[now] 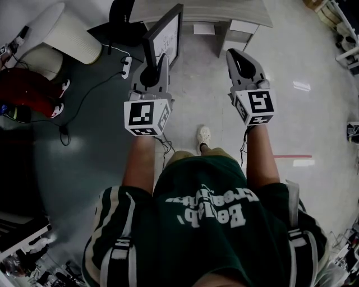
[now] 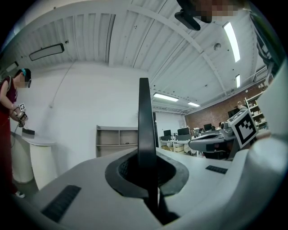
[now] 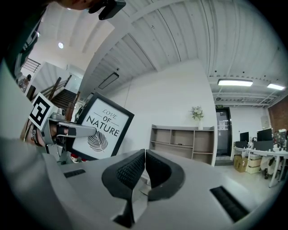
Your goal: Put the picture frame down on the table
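Observation:
The picture frame (image 1: 165, 35) is black with a white print reading "LOVE OF NATURE" (image 3: 102, 128). It stands upright in the air, and my left gripper (image 1: 152, 72) is shut on its lower edge. In the left gripper view the frame (image 2: 144, 121) shows edge-on, clamped between the dark pads (image 2: 168, 173). My right gripper (image 1: 243, 60) hovers level to the frame's right, apart from it. Its jaws (image 3: 145, 168) are shut with nothing between them. A light wooden table (image 1: 205, 11) lies just beyond the frame.
A white round stand (image 1: 67, 33) and a person in red (image 1: 25, 92) are at the left. A power strip (image 1: 127, 65) and cables lie on the grey floor. An open shelf unit (image 3: 186, 140) stands against the far white wall.

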`<state>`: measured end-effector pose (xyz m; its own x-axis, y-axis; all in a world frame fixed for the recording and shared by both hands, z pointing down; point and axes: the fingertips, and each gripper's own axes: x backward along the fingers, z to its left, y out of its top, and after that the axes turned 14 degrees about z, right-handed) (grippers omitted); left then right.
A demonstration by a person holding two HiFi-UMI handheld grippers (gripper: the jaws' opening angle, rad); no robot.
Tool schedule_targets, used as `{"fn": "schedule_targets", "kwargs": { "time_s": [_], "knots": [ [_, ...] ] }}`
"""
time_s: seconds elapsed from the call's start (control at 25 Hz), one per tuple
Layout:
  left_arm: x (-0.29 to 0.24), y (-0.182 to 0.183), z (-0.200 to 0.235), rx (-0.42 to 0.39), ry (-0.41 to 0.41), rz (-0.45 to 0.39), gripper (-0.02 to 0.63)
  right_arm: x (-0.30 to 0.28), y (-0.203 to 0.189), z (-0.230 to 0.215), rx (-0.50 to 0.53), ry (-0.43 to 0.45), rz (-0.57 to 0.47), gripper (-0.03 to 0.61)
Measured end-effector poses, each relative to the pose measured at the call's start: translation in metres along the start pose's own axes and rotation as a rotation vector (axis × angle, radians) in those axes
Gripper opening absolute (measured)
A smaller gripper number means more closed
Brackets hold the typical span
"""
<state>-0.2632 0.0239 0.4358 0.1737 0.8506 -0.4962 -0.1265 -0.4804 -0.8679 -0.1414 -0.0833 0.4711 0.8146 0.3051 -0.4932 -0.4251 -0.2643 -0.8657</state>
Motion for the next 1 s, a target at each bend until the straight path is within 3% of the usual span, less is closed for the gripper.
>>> {"fn": "schedule_targets", "kwargs": {
  "time_s": [0.76,1.0],
  "knots": [
    [-0.004,0.012,0.008,-0.003,0.022,-0.037,0.026,-0.023,0.011,0.001,0.0,0.05,-0.044,0.035],
    [-0.002,0.007,-0.001,0.018,0.012,-0.034,0.026,-0.014,0.004,0.002,0.015,0.054,-0.015,0.035]
  ]
}}
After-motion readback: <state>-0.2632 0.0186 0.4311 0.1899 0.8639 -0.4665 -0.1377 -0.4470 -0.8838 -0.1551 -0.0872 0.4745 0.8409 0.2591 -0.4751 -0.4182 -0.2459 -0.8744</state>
